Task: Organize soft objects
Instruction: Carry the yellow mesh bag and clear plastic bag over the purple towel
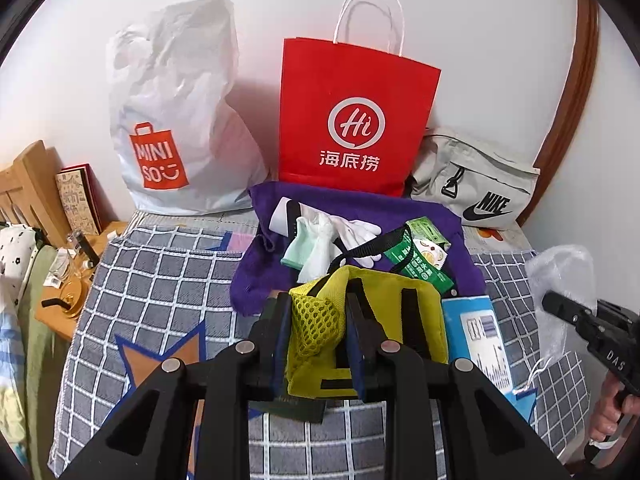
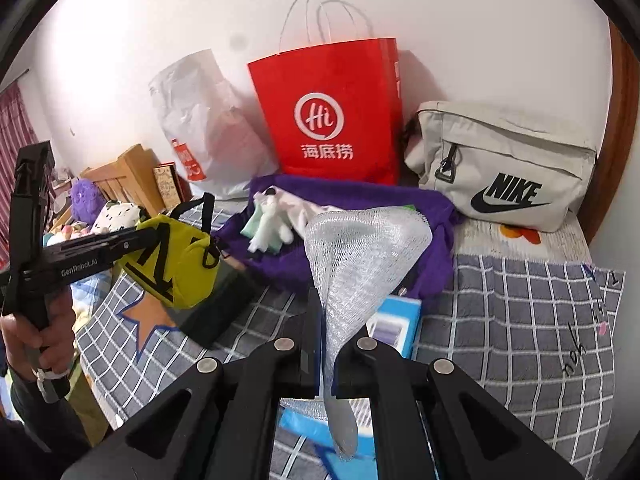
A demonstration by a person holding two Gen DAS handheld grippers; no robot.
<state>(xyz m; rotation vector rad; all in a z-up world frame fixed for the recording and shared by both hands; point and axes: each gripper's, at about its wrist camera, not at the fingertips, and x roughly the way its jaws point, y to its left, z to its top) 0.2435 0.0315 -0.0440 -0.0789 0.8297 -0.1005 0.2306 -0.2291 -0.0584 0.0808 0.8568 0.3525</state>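
Note:
My left gripper (image 1: 318, 332) is shut on a yellow pouch (image 1: 376, 312) with black straps and holds it above the checked bed cover; the pouch also shows in the right wrist view (image 2: 180, 264). My right gripper (image 2: 326, 344) is shut on a white mesh net (image 2: 360, 252), which fans out above the fingers; it also shows in the left wrist view (image 1: 560, 288). A purple cloth (image 1: 360, 208) lies behind, with white and mint gloves (image 1: 320, 240) and green packets (image 1: 424, 256) on it.
A red paper bag (image 1: 352, 120), a white Miniso plastic bag (image 1: 176, 120) and a grey Nike bag (image 2: 504, 164) stand along the wall. A blue box (image 1: 476, 328) lies on the checked cover (image 1: 160, 280). A wooden bedside table (image 1: 60, 300) with clutter is at the left.

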